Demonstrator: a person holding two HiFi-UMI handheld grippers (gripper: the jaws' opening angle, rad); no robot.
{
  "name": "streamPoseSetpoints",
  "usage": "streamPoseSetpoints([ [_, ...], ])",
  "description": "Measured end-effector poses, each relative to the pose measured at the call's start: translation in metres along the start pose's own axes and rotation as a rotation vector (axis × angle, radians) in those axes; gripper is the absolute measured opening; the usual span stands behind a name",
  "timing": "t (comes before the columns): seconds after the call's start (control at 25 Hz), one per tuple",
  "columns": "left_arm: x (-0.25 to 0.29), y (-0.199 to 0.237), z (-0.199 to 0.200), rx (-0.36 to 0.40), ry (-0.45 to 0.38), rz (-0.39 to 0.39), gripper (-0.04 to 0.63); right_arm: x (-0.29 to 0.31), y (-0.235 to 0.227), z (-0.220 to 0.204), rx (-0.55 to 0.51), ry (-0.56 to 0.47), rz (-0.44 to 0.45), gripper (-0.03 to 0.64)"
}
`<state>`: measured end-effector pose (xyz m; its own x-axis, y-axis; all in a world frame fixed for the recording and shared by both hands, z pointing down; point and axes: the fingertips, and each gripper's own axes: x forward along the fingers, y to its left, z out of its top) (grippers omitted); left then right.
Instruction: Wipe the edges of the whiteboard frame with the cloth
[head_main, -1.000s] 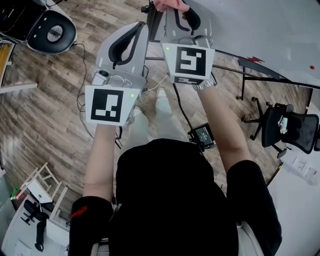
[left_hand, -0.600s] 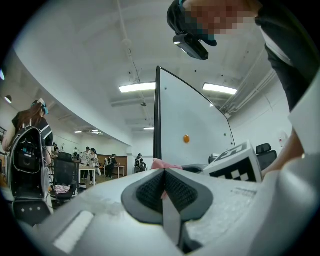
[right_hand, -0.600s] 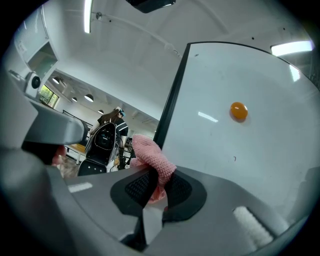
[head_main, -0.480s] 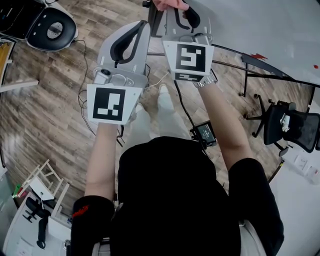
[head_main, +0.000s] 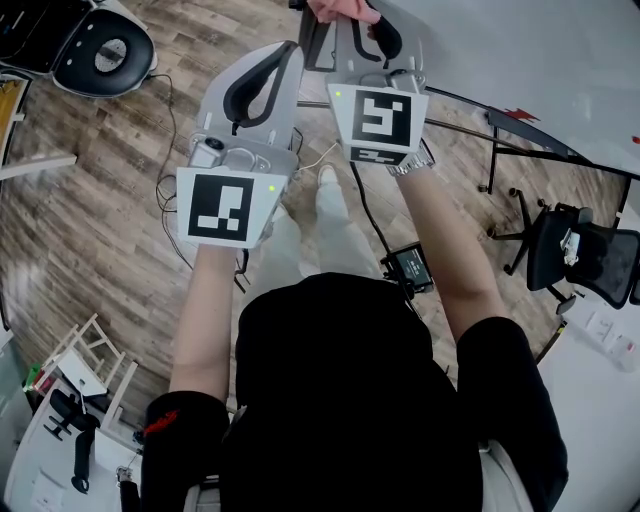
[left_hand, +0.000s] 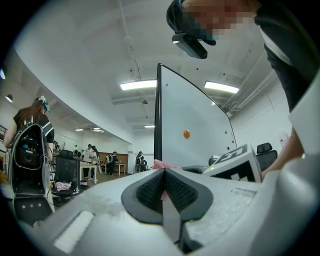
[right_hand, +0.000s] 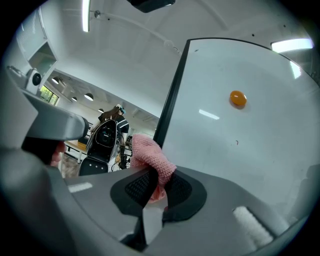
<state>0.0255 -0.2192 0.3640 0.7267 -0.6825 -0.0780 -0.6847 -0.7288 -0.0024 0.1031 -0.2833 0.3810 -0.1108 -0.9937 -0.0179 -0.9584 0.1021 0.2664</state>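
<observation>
While right gripper (right_hand: 158, 189) pinches cloth (right_hand: 147, 155) — outstretched

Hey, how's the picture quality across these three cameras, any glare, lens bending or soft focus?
Head view: even light, sharp, but the wooden floor planks curve toward the corners. Left gripper view: round black vignette, the whiteboard outline bows, and the ceiling lights blow out. Right gripper view: light reflections glare on the whiteboard, the pink cloth is crisp, and the right gripper body nearest the lens is soft.

pink knitted cloth (head_main: 340, 10): cut by head view's top edge | black whiteboard frame (right_hand: 172, 90): lower part hidden behind right gripper (right_hand: 151, 189) | distant people (left_hand: 92, 152): too small
</observation>
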Motion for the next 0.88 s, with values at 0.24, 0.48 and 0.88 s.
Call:
streamPoseSetpoints([
  [0.24,0.003,0.001,-0.007,-0.003,0.009,0.003,0.002,0.002,0.003,-0.014,-0.001,0.025,0.01,0.034],
  [0.48,0.001,0.001,-0.008,-0.005,0.006,0.01,0.002,0.0,0.008,-0.025,0.005,0.052,0.019,0.034],
  [0.88,-0.001,0.001,-0.021,-0.015,0.036,0.02,0.002,0.005,0.011,-0.046,0.046,0.094,0.027,0.034],
])
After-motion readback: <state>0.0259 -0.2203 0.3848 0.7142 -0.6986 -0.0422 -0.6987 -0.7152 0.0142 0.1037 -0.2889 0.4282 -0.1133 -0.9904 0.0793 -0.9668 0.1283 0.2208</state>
